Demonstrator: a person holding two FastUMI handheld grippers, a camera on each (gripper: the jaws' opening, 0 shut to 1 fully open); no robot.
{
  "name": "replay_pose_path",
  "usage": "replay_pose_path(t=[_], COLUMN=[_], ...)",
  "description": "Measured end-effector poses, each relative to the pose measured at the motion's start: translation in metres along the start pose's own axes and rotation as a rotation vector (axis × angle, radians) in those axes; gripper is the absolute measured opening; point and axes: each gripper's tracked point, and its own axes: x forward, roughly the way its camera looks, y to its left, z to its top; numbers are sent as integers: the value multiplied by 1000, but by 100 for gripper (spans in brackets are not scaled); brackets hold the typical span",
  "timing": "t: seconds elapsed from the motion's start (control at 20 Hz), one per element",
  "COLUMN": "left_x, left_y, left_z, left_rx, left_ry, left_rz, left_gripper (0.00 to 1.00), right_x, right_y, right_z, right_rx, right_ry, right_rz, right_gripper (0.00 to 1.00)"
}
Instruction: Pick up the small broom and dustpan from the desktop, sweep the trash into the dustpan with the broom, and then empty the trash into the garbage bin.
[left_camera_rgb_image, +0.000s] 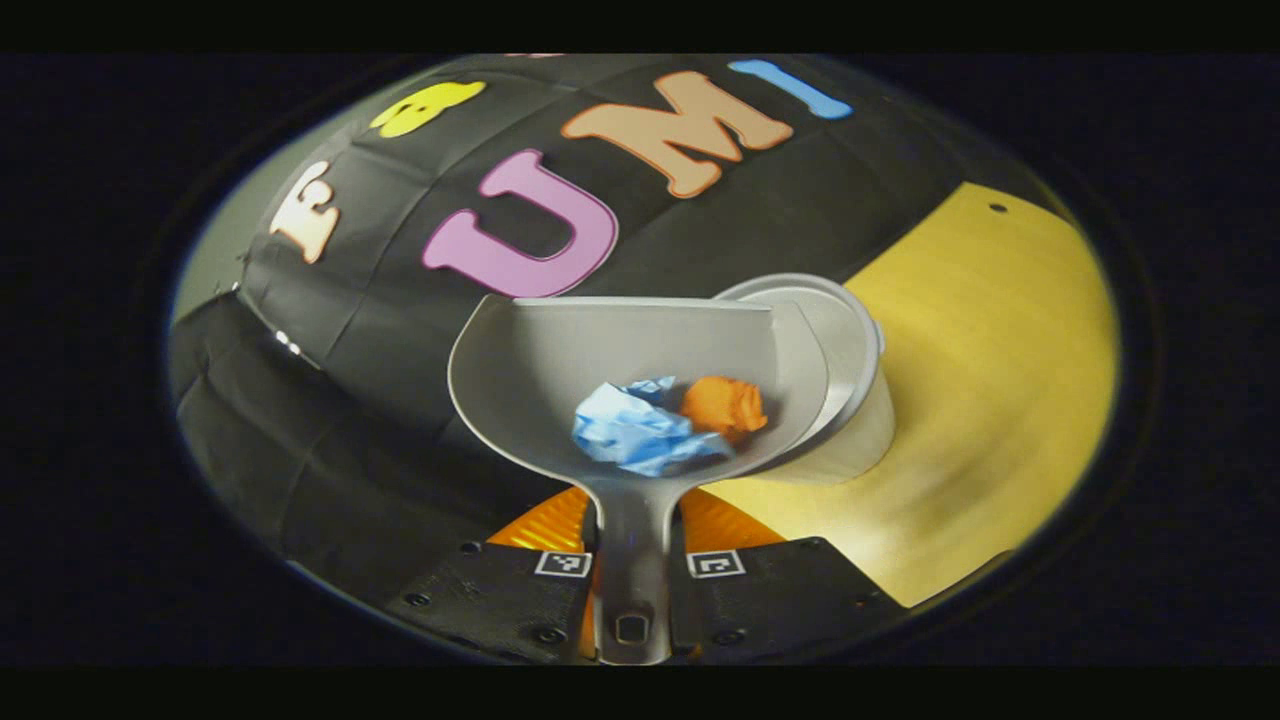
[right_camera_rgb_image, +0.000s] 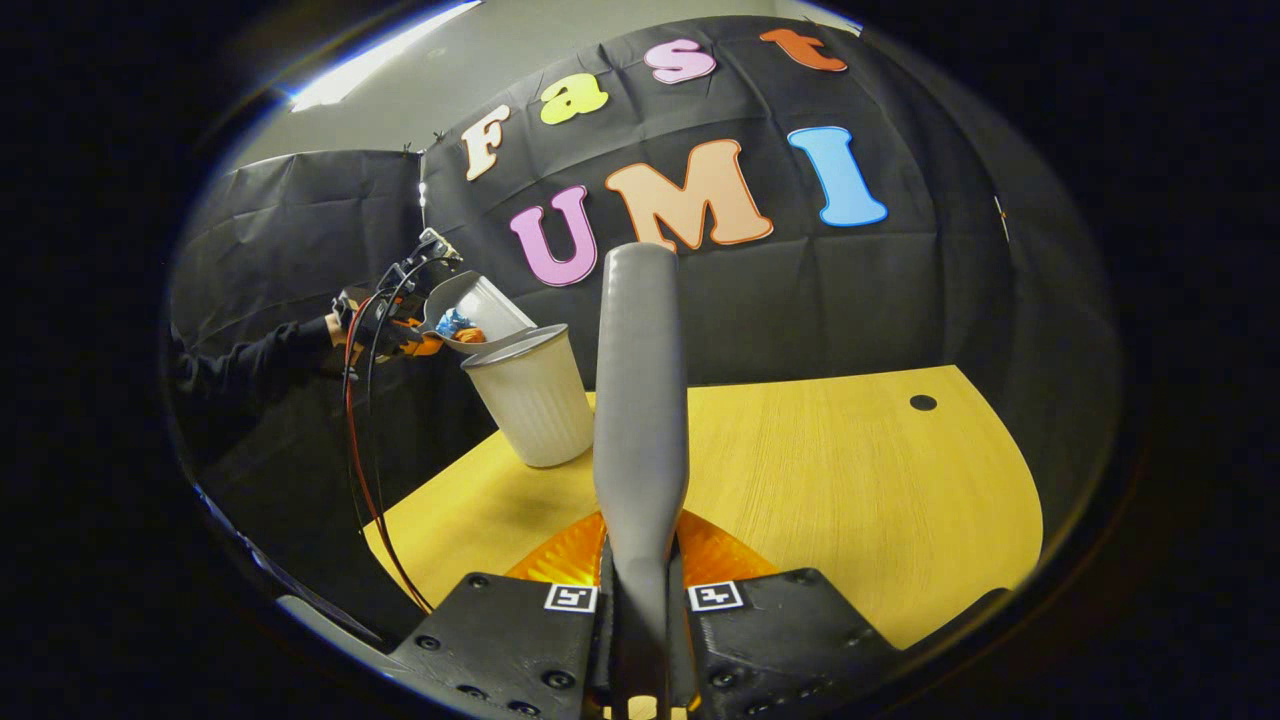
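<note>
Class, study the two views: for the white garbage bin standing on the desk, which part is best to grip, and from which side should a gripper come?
Probably grip the garbage bin at its rim, one finger inside the open mouth and one outside, coming from above. The body stands upright and tapers downward, so a side pinch might slip; the rim gives a lip. The dustpan held by the left gripper hangs over the mouth, so wait until it clears.

Yellow wooden desktop (right_camera_rgb_image: 850, 480) with small dark hole (right_camera_rgb_image: 923, 403) near far edge; black cloth wall (right_camera_rgb_image: 900, 290) behind.

A grey dustpan (left_camera_rgb_image: 640, 375), tilted over the white garbage bin (left_camera_rgb_image: 850, 420) at its 3 o'clock, is seen holding crumpled blue paper (left_camera_rgb_image: 640, 430) and orange trash (left_camera_rgb_image: 725, 405); the grey broom handle (right_camera_rgb_image: 640, 400) is held upright.
</note>
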Motion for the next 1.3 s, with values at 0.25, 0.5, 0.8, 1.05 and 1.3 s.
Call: replay_pose_path(t=[0.25, 0.5, 0.8, 1.05, 1.3], left_x=[0, -10, -47, -101, -121], left_y=[29, 42, -28, -131, -259], left_z=[-3, 18, 50, 60, 42], left_rx=[471, 697, -123, -445, -587], left_ry=[85, 57, -176, -253, -188], left_rz=[141, 251, 55, -114, -293], left_gripper=[20, 20, 20, 18, 20], right_x=[11, 16, 23, 33, 45], right_y=[0, -4, -23, -43, -71], right_z=[0, -4, -5, -2, -31], right_rx=[-10, -46, -39, -1, 19], right_ry=[10, 25, 41, 45, 152], right_rz=[-6, -22, -67, -140, -279], right_gripper=[18, 18, 17, 15, 18])
